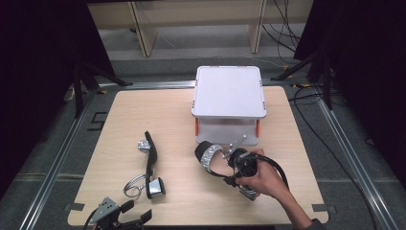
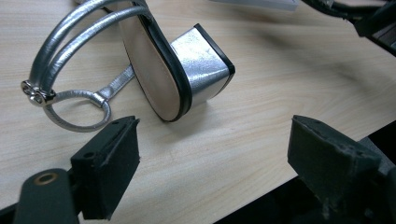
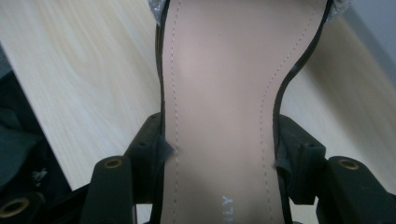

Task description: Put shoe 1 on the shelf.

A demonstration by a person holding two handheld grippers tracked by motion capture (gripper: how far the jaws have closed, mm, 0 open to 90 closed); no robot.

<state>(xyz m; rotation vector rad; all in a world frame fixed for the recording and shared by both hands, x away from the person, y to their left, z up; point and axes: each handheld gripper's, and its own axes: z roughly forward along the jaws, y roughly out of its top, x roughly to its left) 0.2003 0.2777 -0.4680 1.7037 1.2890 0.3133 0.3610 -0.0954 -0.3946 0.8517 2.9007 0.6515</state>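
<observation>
1. Two silver sandals on the wooden table [image 1: 119, 191]; one is in hand, one lies free.
2. Right gripper [image 1: 234, 165], held in the person's hand [image 1: 261, 184], has its jaws closed across the waist of the right-hand sandal [image 1: 210, 160]; the right gripper view shows both pads pressed against the edges of the beige insole [image 3: 219, 93].
3. That sandal sits just in front of the white rack [image 1: 229, 91], toe end with the sparkly strap [image 1: 207, 154] pointing left and away. Can't tell if it is lifted clear of the table or resting on it.
4. Left gripper [image 1: 131, 213] is at the near-left table edge, jaws wide apart, holding nothing.
5. The other sandal [image 1: 151, 165] lies on its side, left of centre, block heel [image 2: 201, 65] toward the left gripper, ankle loops [image 2: 70, 51] and buckle ring [image 2: 79, 109] just beside it.
6. Step in hand, my read: carrying or placing the gripped sandal, likely onto the rack, the lower shelf [image 1: 225, 129] being nearest.
7. Next move needs a steady hold at the waist, toe aimed into the shelf opening and kept clear of the orange posts [image 1: 196, 125], then release.
8. After that the left gripper is lined up for the free sandal; the heel looks the easiest grab.
</observation>
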